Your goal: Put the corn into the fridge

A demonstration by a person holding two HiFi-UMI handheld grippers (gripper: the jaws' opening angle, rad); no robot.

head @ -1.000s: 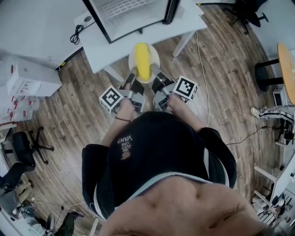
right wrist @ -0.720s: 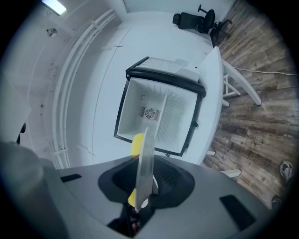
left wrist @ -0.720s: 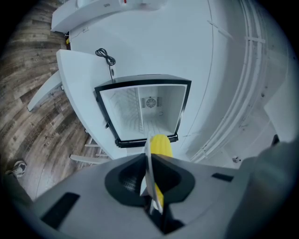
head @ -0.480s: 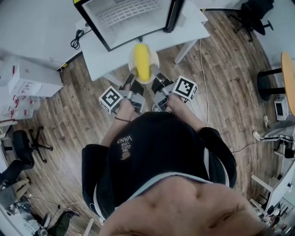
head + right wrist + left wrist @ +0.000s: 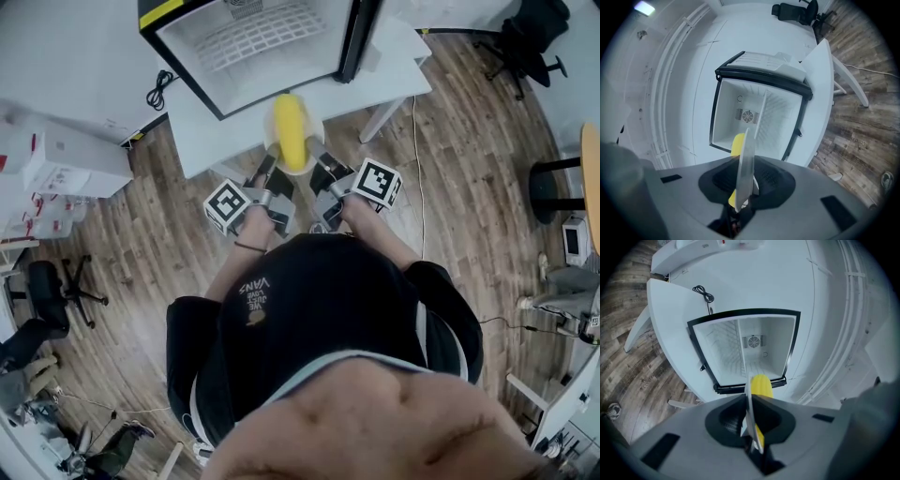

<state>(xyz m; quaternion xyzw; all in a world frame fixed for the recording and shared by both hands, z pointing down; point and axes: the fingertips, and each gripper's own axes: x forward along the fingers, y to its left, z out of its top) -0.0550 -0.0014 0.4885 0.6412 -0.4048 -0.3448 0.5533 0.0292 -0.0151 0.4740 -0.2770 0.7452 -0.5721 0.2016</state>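
Obs.: the left hand-held gripper (image 5: 269, 167) and the right hand-held gripper (image 5: 317, 167) each clamp opposite rims of the white round plate (image 5: 313, 141). Both gripper views show the plate edge-on, with the jaws nearly together and pressed on it. The yellow cob of corn (image 5: 289, 131) lies lengthwise on the plate, far tip toward the fridge.

Change over the last second: plate, corn and both grippers have advanced together. In the head view the small black-framed white fridge (image 5: 740, 311) now shows much more of its open interior. The plate, which was short of the white desk (image 5: 394, 66), now overlaps the desk's front edge. The grip looks unchanged, and the corn has not shifted on the plate.

Position now: the corn is on the carried plate, over the desk's front edge, near the fridge's lower frame but not yet inside. The fridge door is open. Both gripper views look straight into the cavity, with a wire shelf and a rear fan visible.

Judgement: transport is well along and insertion remains. Next, a level push through the opening, keeping both rims even so that the cob does not roll. Risk: the plate may catch the lower frame if it is carried too low.
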